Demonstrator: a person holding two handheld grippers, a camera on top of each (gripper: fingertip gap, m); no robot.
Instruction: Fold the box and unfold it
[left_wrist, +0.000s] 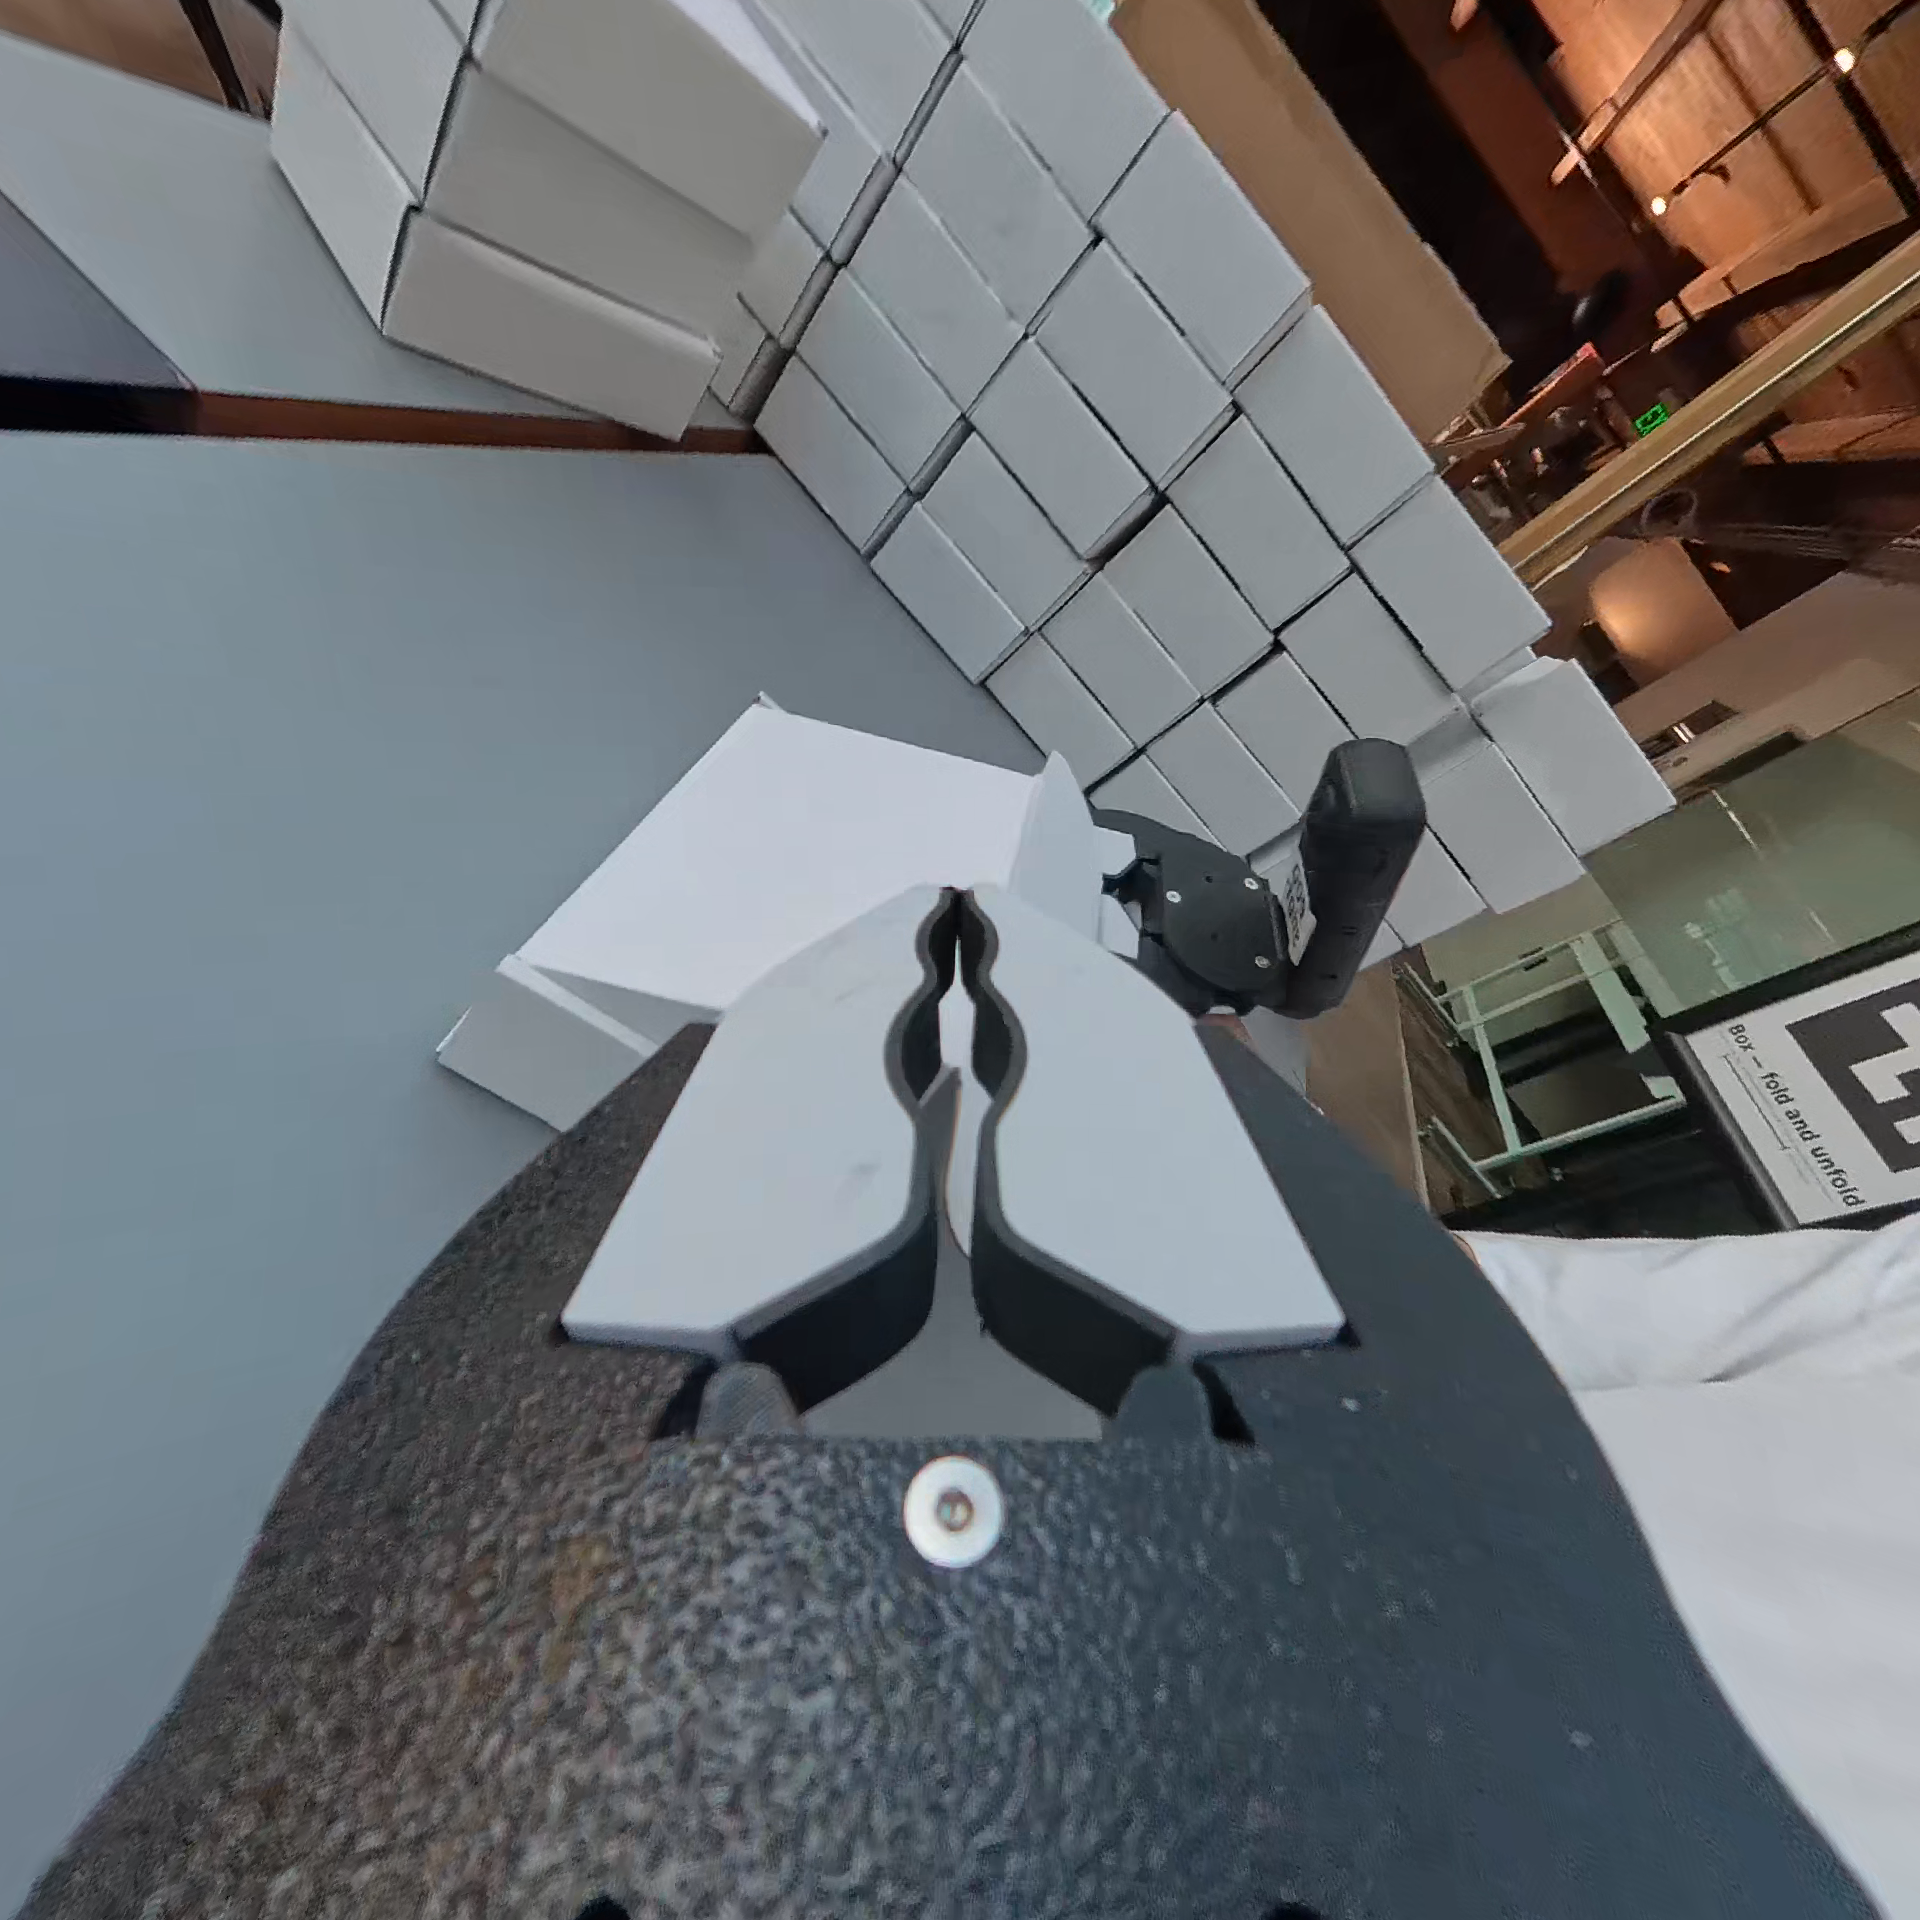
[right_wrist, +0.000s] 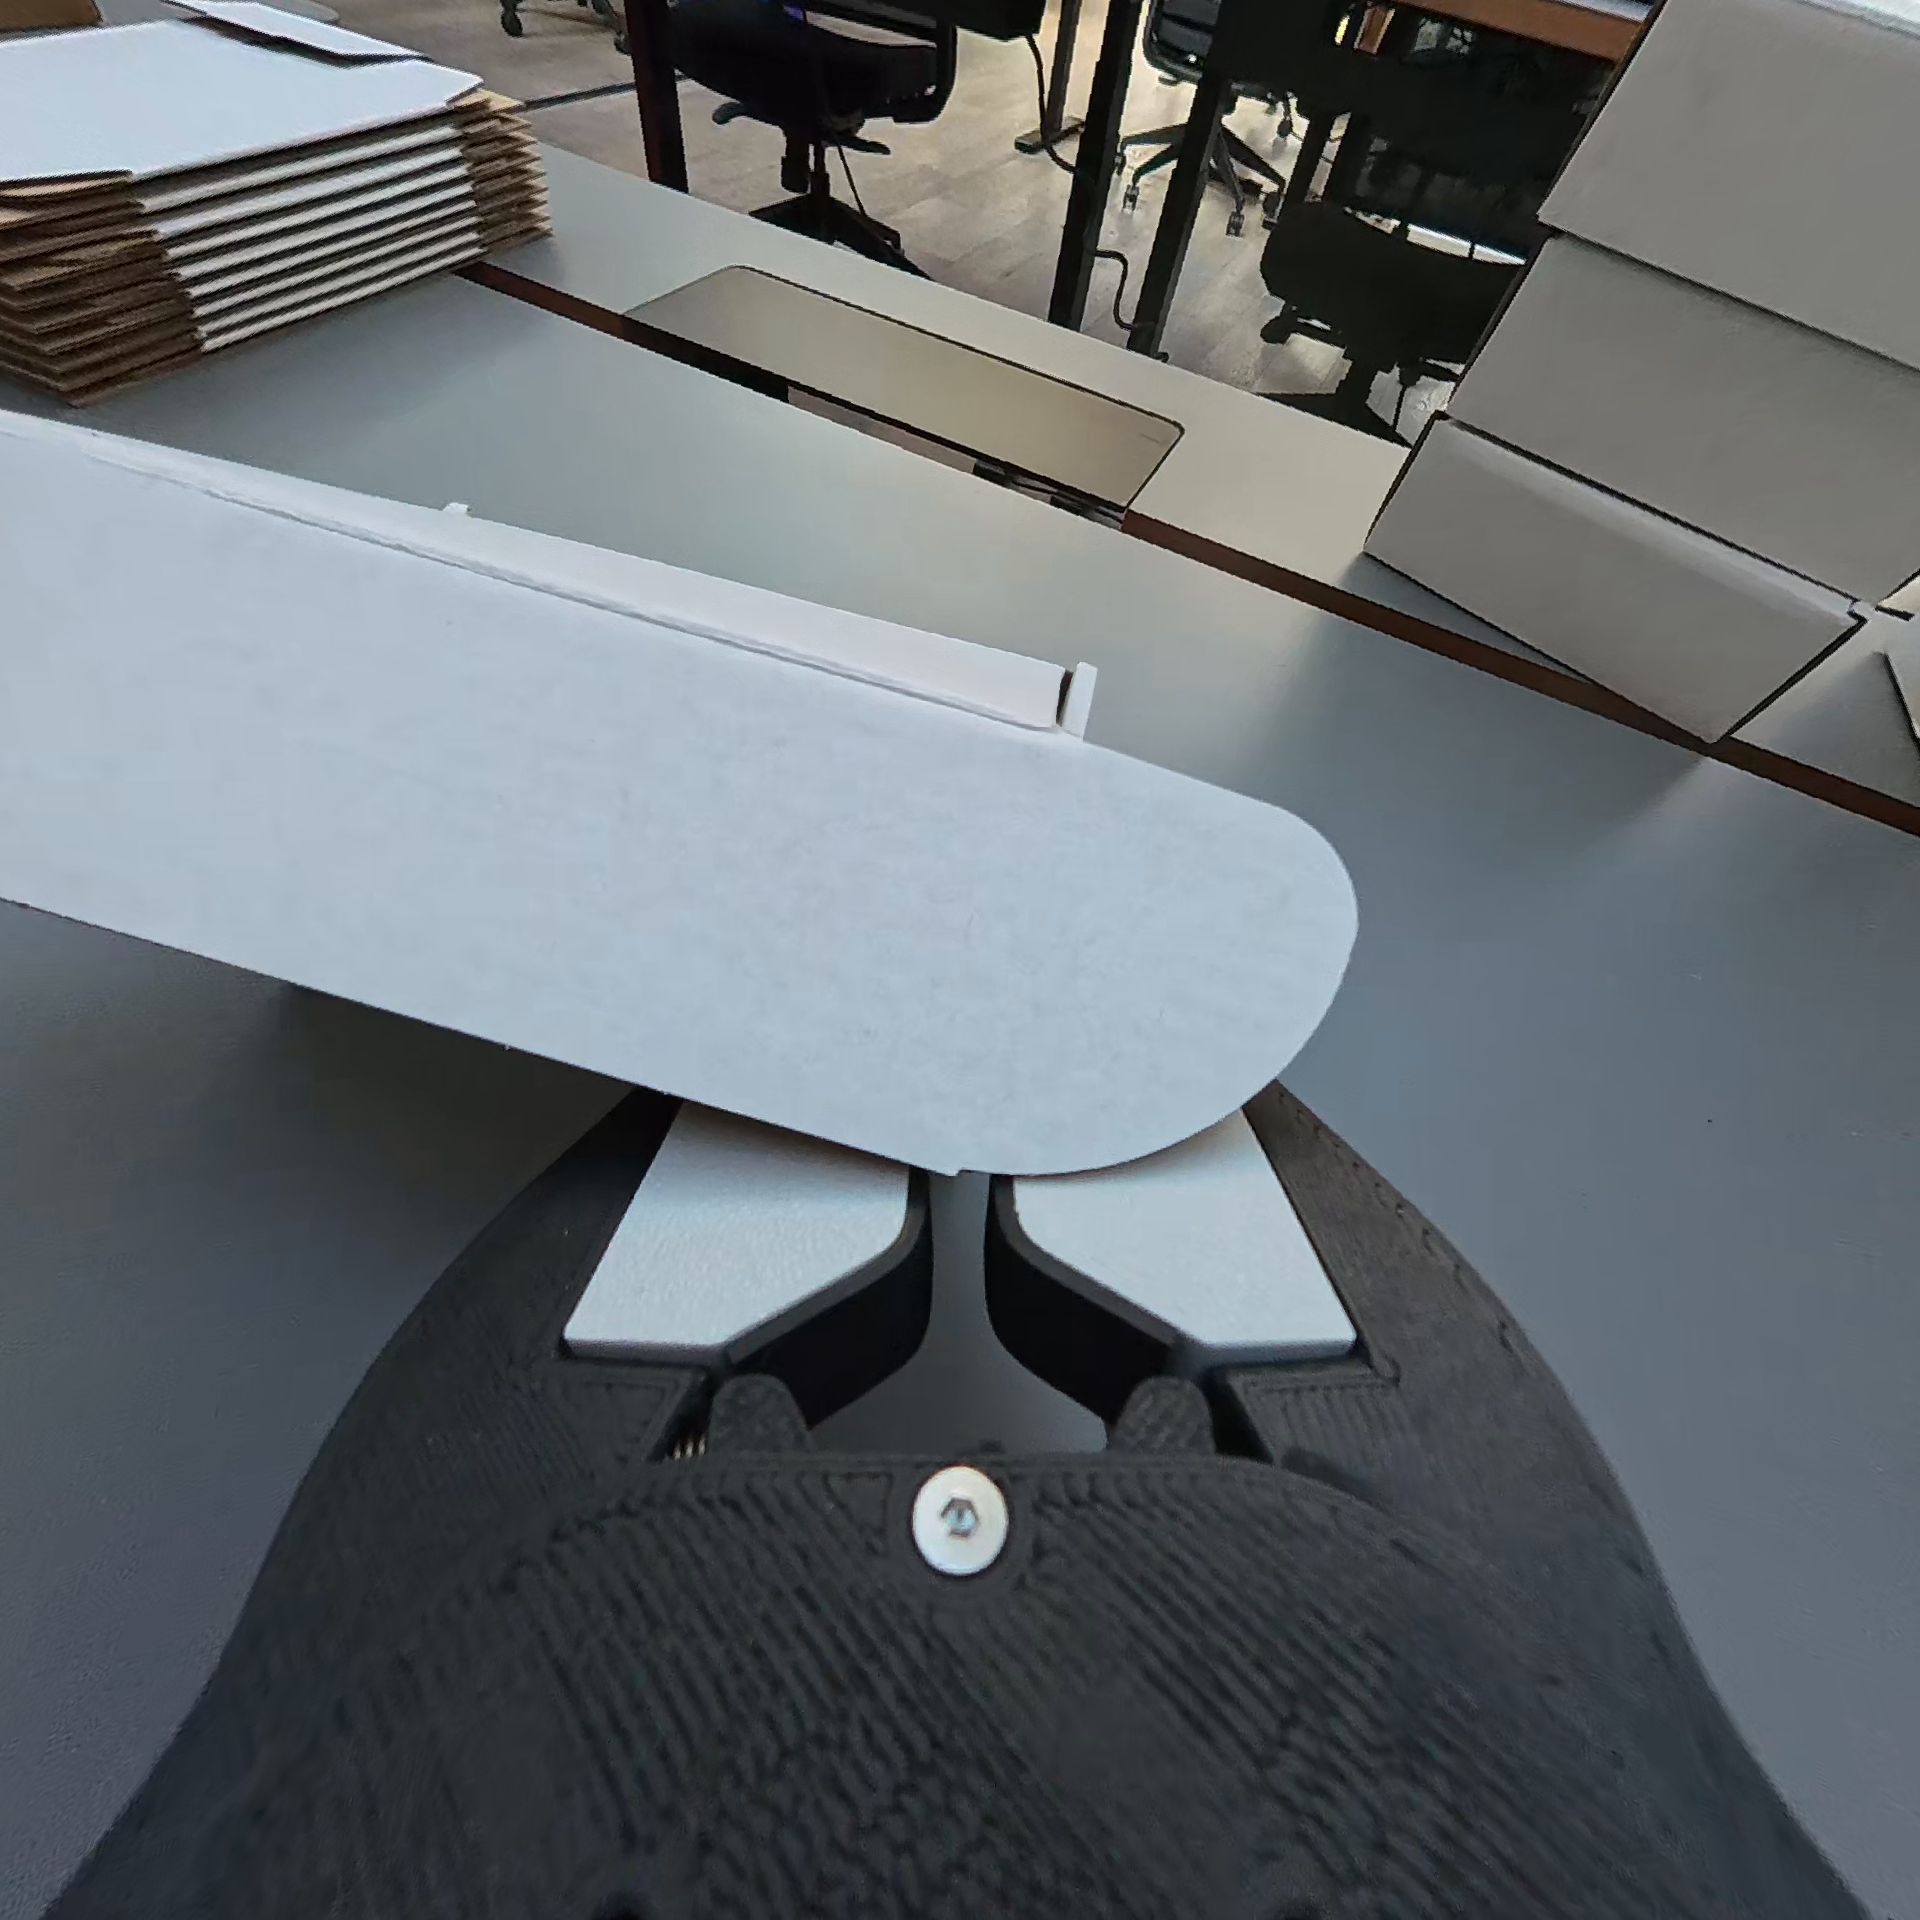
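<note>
White box (left_wrist: 769, 862) is lying on the grey table (left_wrist: 312, 727), mid-surface, lid closed or nearly closed, near the wall of stacked boxes (left_wrist: 1143, 468) along the table's far side. In the right wrist view a rounded flap (right_wrist: 831, 935) of the same box is sticking out over the right gripper (right_wrist: 961, 1169).

Right gripper: the flap is covering the fingertips, fingers showing only a narrow gap lower down, so I cannot tell if it is pinching the flap or just sitting under it. Left gripper (left_wrist: 958, 920): fingers pressed together at the tips, holding nothing, hovering above the box's near corner.

Step in hand, my read: working the side flap, tucking it in or pulling it out; cannot tell which.

Doing it well:
- keeping the flap moving along its crease, not twisting the cardboard
- bringing the left gripper down on the lid to pin the box so it isn't sliding across the table
- holding the flap near its rounded end for leverage without buckling it

A pile of flat blanks (right_wrist: 260, 229) is sitting at the table's far left corner.
</note>
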